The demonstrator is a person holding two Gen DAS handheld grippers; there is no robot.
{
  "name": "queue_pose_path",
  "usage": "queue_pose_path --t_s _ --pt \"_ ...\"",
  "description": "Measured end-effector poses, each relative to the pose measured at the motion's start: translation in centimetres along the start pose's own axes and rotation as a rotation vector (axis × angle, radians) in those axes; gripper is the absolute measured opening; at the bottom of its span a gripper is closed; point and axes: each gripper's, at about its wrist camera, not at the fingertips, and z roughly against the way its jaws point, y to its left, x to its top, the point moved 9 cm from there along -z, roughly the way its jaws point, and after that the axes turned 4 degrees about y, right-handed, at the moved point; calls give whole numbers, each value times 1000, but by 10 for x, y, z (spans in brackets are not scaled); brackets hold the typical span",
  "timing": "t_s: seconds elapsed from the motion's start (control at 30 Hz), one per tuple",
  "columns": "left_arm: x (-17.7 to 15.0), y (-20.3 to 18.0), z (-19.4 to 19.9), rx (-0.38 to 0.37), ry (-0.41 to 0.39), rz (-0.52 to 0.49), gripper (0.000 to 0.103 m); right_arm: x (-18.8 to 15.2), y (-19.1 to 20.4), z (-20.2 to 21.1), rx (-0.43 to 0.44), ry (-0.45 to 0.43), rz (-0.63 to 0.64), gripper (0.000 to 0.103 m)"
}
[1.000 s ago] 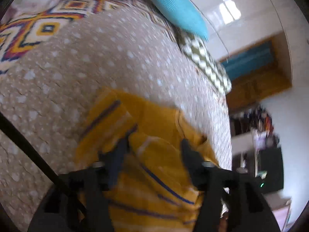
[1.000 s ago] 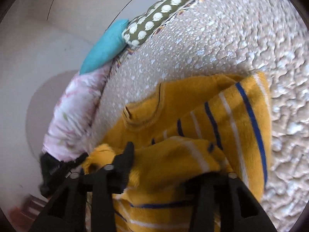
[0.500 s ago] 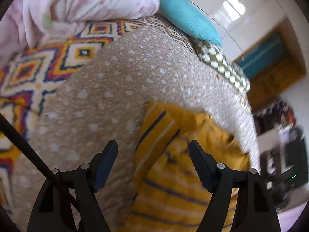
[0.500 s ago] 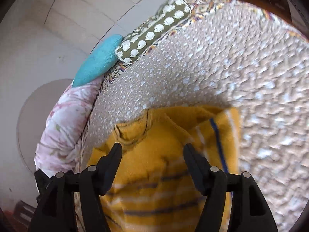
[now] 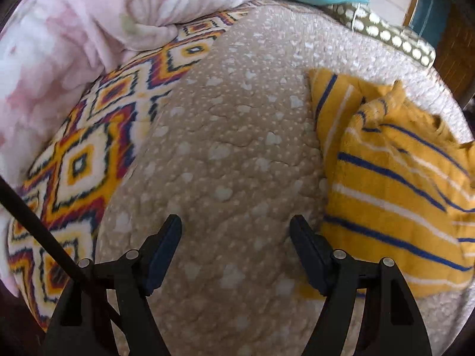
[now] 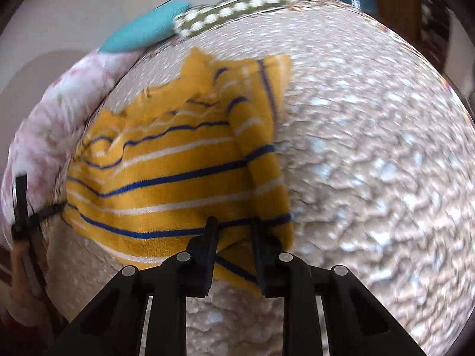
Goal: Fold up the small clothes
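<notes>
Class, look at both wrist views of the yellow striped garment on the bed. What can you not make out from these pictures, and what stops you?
1. Left wrist view: the right part of the yellow striped garment is cut off by the lens edge.
2. Right wrist view: the right gripper has its fingers around the garment's near corner; motion blur leaves it unclear whether they are pinching it.
3. Right wrist view: the left gripper is small, at the lens edge; its jaws are unreadable.

Ahead of my left gripper: bare quilt, free lane. Pink duvet blocks far left; yellow sweater crowds its right finger.
</notes>
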Motion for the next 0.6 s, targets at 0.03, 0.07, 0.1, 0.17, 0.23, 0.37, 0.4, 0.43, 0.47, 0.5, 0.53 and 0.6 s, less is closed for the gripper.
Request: queue_pose_path --t_s 0.03,0.07,0.1,0.17,0.23,0.37,0.4,0.43,0.47,0.5,0.53,0.6 --pt "0 2 8 -17 -14 7 74 -1 3 7 -29 -17 24 25" --pt "0 4 16 -32 -33 10 74 -2 7 16 -57 -36 54 27" --pt "2 5 23 -39 -50 7 74 -5 12 24 -70 -56 73 27" --pt "8 3 36 -34 -87 -21 74 -4 24 39 -66 -98 96 27" --pt "16 -5 48 -30 -128 -57 74 1 45 49 -22 -148 113 30" --pt "42 -38 55 -79 -174 -115 75 8 78 47 66 -202 157 40" --pt "50 -45 52 -94 -168 -122 75 9 86 41 94 -205 165 40" --pt "56 -55 48 -116 -158 -124 75 7 91 35 108 -204 168 40" --pt "65 -64 42 -145 -147 -119 75 5 97 26 130 -200 170 40" --pt "73 -72 36 -173 -139 -115 74 1 100 19 146 -195 175 40" --pt "82 -80 31 -199 -133 -116 74 -2 103 14 151 -190 181 40" --pt "98 -100 21 -219 -140 -158 74 -9 104 -1 146 -182 193 40"
